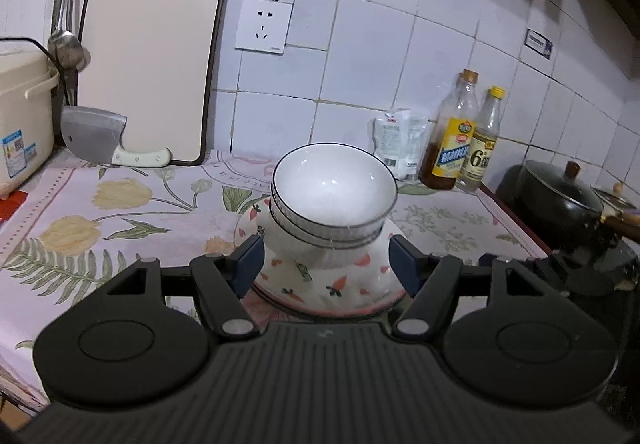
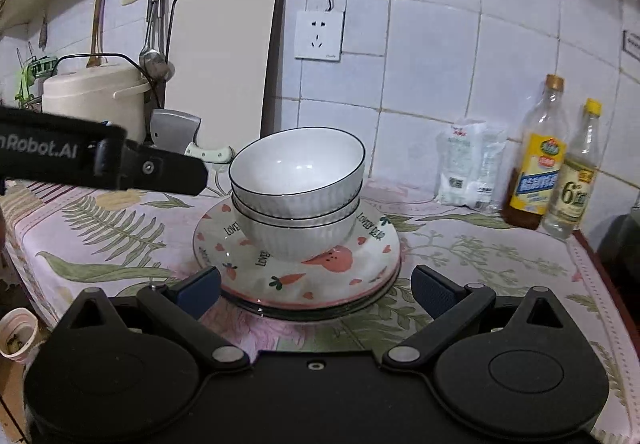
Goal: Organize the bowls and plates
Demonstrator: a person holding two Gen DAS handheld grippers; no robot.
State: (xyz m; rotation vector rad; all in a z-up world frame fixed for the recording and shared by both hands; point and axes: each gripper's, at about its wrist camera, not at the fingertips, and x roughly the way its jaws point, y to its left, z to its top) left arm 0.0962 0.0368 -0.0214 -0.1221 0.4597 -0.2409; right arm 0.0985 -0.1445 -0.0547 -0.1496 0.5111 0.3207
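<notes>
Our left gripper (image 1: pixel 326 264) and right gripper (image 2: pixel 316 290) both gape wide, holding nothing. Beyond them two white bowls (image 2: pixel 298 180), nested and empty, sit on stacked plates (image 2: pixel 320 276) lettered "LOVELY DEER". Farther back stand two bottles (image 2: pixel 554 160), one marked "6°".

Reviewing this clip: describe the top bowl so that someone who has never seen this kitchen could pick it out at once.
Start at the floral tablecloth on the counter below the wall socket. In its middle lies a carrot-patterned plate carrying two nested white bowls. The top bowl is the upper one, sitting slightly tilted inside the lower bowl; unlike the painted plate, it is plain white and ribbed with a thin dark rim.
</notes>
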